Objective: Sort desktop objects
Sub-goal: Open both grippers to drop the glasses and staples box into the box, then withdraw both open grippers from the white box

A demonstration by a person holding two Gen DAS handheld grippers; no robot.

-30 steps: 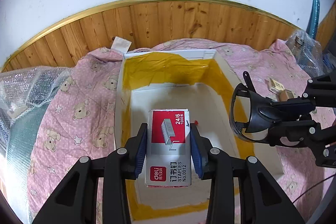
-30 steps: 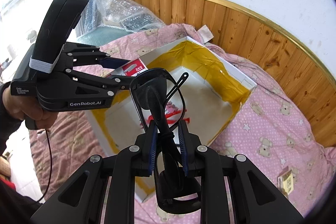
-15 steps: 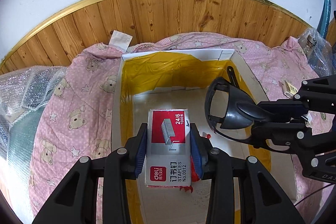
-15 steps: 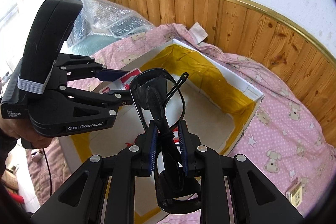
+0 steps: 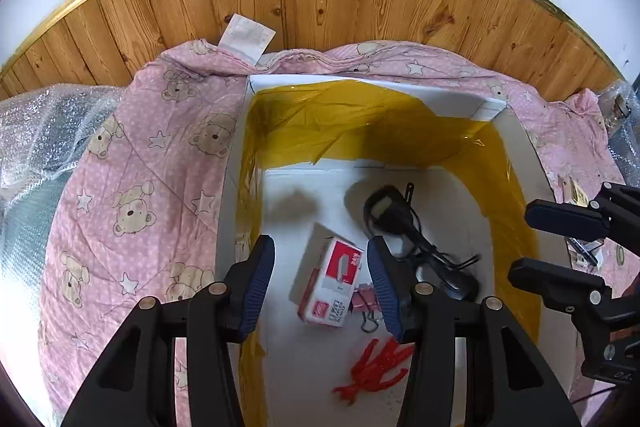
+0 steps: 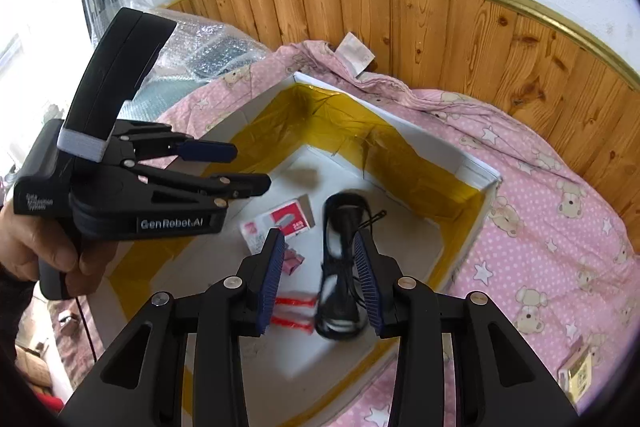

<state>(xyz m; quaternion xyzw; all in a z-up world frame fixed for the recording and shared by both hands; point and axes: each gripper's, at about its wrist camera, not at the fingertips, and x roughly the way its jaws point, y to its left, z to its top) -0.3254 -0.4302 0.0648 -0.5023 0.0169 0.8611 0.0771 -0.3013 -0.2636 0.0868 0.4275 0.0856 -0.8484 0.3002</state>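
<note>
Black left gripper [image 5: 321, 281] & right gripper [image 6: 319, 283]: both spread wide, empty, above white box [image 5: 520, 143]. Inside box: 1 staple box [image 5: 333, 281], 1 glasses [image 6: 340, 267], 1 pink binder clip [image 5: 366, 301].

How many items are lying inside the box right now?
4: staple box centre-left, glasses beside it, pink binder clip between them, red item nearest. More may be hidden behind the jaws.

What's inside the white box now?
In the white box: a staples box, black glasses, a pink binder clip and a red item. The left gripper's fingers cover part of the floor; nothing can be told there.
</note>
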